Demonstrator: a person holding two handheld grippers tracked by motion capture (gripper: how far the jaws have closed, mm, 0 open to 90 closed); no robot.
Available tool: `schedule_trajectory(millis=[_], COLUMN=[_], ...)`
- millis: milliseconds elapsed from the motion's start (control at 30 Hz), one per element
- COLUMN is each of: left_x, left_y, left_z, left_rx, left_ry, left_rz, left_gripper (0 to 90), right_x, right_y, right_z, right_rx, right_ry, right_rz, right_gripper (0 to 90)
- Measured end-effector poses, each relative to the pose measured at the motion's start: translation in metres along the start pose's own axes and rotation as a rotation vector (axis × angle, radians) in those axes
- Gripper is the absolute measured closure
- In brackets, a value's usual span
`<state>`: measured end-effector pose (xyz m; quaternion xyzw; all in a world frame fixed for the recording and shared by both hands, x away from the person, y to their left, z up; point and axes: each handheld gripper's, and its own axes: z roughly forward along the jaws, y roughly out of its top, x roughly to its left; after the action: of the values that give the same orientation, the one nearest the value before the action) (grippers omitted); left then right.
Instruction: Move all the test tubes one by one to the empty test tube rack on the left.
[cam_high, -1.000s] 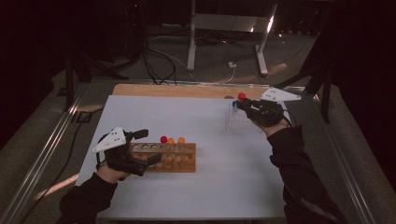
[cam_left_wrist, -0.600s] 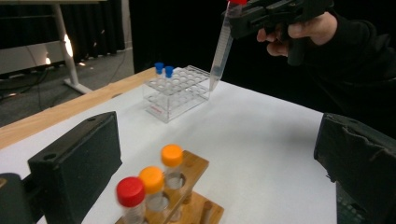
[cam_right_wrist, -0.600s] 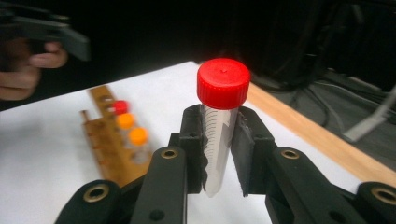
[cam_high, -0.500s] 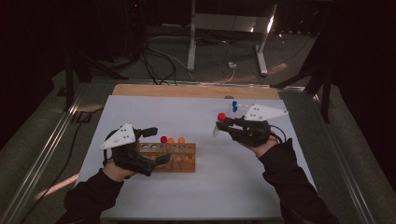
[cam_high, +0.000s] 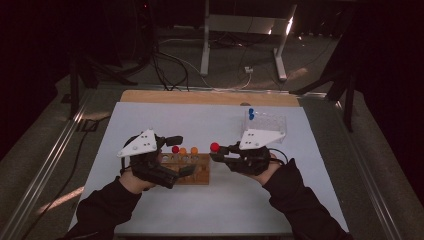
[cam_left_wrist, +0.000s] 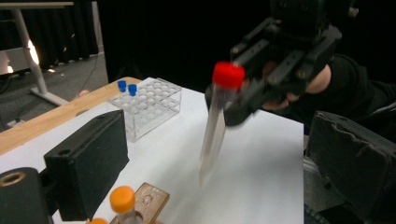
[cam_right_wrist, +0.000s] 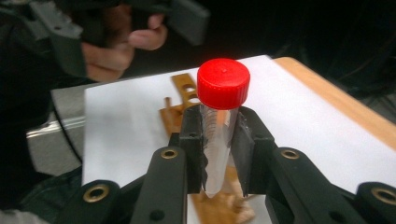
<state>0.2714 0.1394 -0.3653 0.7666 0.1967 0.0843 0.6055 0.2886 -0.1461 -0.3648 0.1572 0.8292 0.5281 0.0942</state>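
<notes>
Gripping a clear tube with a red cap (cam_right_wrist: 222, 84), the right gripper (cam_high: 220, 152) has its fingers (cam_right_wrist: 194, 140) pressed against the tube's sides just under the cap, and the tube stands close to upright in the right gripper view. In the high view the red cap shows at the gripper's tip, above the white surface (cam_high: 300, 200) and just to the right of the wooden rack (cam_high: 197, 175). Seen from the left gripper view the same tube hangs in the air, slightly tilted and blurred (its lower tip is clear of the surface).

The left gripper (cam_high: 180, 155) is over the wooden rack, its fingers (cam_left_wrist: 88, 158) standing wide apart; they have just been closing a little, with nothing pressed between them. One red-capped tube (cam_high: 175, 149) and two orange-capped tubes (cam_high: 188, 150) stand in the rack beside it.

Farther back on the right, a clear plastic rack (cam_high: 267, 121) holds two blue-capped tubes (cam_high: 251, 112) at its left end. It stands well apart from the wooden rack.
</notes>
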Motion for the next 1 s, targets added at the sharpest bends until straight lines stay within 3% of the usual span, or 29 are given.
schedule_trajectory(millis=[100,467,800,1000], left_x=[-0.001,-0.006,-0.009,-0.010], left_y=[0.001,0.002,-0.001,-0.002], left_z=[0.002,0.007,0.014,0.017], left_rx=[0.003,0.008,0.026,0.033], left_ry=[-0.002,0.010,-0.021,-0.026], left_rz=[0.000,0.033,0.062,0.085], left_gripper=[8.4,32.3,58.3,66.6], right_x=[0.005,0.015,0.017,0.017], right_y=[-0.001,-0.002,-0.002,-0.003], right_z=[0.006,0.021,0.026,0.028], right_rx=[0.012,0.031,0.034,0.042], right_ry=[0.023,0.070,0.085,0.084], right_rz=[-0.006,-0.016,-0.015,-0.010], right_gripper=[75.5,75.5,75.5,75.5])
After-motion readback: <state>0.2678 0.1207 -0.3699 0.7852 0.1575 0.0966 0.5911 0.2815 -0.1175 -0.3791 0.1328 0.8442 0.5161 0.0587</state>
